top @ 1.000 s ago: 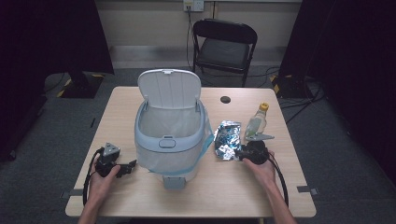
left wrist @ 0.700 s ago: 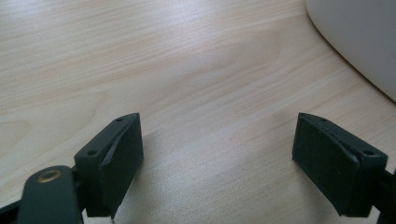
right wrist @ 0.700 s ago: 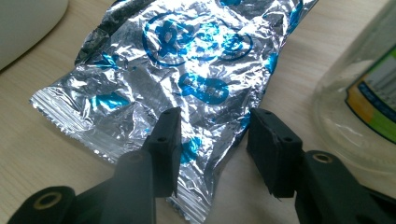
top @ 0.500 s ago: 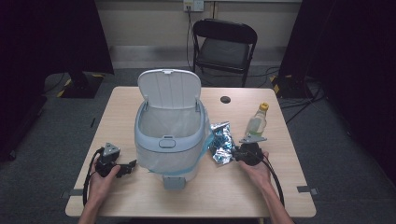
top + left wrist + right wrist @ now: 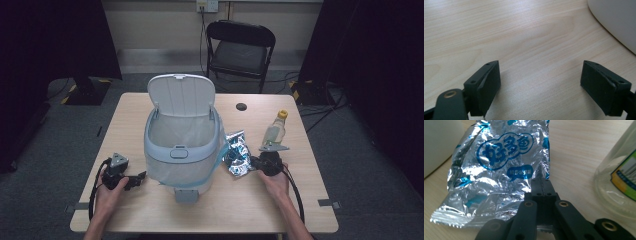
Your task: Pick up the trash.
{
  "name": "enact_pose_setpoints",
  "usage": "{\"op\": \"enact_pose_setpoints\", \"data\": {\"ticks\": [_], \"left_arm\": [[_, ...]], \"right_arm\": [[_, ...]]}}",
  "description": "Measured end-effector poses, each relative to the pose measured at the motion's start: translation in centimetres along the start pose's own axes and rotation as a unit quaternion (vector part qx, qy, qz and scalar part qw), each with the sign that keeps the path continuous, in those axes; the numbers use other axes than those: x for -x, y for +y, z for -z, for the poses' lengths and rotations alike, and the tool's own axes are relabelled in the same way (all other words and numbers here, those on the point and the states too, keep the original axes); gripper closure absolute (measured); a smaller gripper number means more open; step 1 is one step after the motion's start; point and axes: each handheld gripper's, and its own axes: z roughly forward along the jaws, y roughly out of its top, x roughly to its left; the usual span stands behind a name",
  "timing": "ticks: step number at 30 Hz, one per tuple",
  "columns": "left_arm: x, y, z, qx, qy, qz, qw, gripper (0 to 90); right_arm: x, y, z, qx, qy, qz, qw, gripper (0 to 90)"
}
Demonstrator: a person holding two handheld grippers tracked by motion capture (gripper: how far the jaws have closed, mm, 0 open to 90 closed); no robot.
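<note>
Gripping the foil wrapper [image 5: 499, 167] is the step in hand: the right tool [image 5: 541, 185] has just been closing, and in the right gripper view its two jaws stand pressed together on the wrapper's edge, with crinkled silver foil pinched between them. From the high view the wrapper [image 5: 237, 155] lies on the right half of the desk [image 5: 300, 210], just beside the bin [image 5: 182, 150], between it and the bottle [image 5: 275, 132], which stands upright toward the right edge; whether the wrapper touches the bin's wall I cannot tell. The bin sits at the middle of the desk with its lid [image 5: 181, 94] tipped up and back, so the liner's mouth is open. The left tool [image 5: 137, 178] rests near the front left corner, its jaws spread wide with bare desk between them [image 5: 541, 72] and a curve of the bin [image 5: 616, 22] at the corner of its view; it holds nothing. By my reading, the grasp looks made, but the lift has not begun. The next move calls for raising the wrapper clear of the desk, carrying it leftward above the bin's rim without brushing the bottle, and letting go over the opening. Since the hold is on a thin foil edge, a slip is possible, so a steady lift seems wise.
</note>
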Motion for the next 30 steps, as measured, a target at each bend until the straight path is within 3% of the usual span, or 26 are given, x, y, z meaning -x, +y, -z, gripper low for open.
{"op": "enact_pose_setpoints", "data": {"ticks": [6, 24, 30], "left_arm": [[0.0, 0.0, 0.0, 0.000, 0.000, 0.000, 1.0000, 15.9], [0.0, 0.0, 0.0, 0.000, 0.000, 0.000, 1.0000, 15.9], [0.0, 0.0, 0.0, 0.000, 0.000, 0.000, 1.0000, 15.9]], "right_arm": [[0.5, 0.3, 1.2, 0.023, -0.007, -0.017, 0.9996, 90.0], [0.7, 1.1, 4.2, 0.078, -0.014, -0.014, 0.9968, 90.0], [1.0, 1.3, 5.3, 0.090, -0.016, -0.028, 0.9954, 90.0]]}}
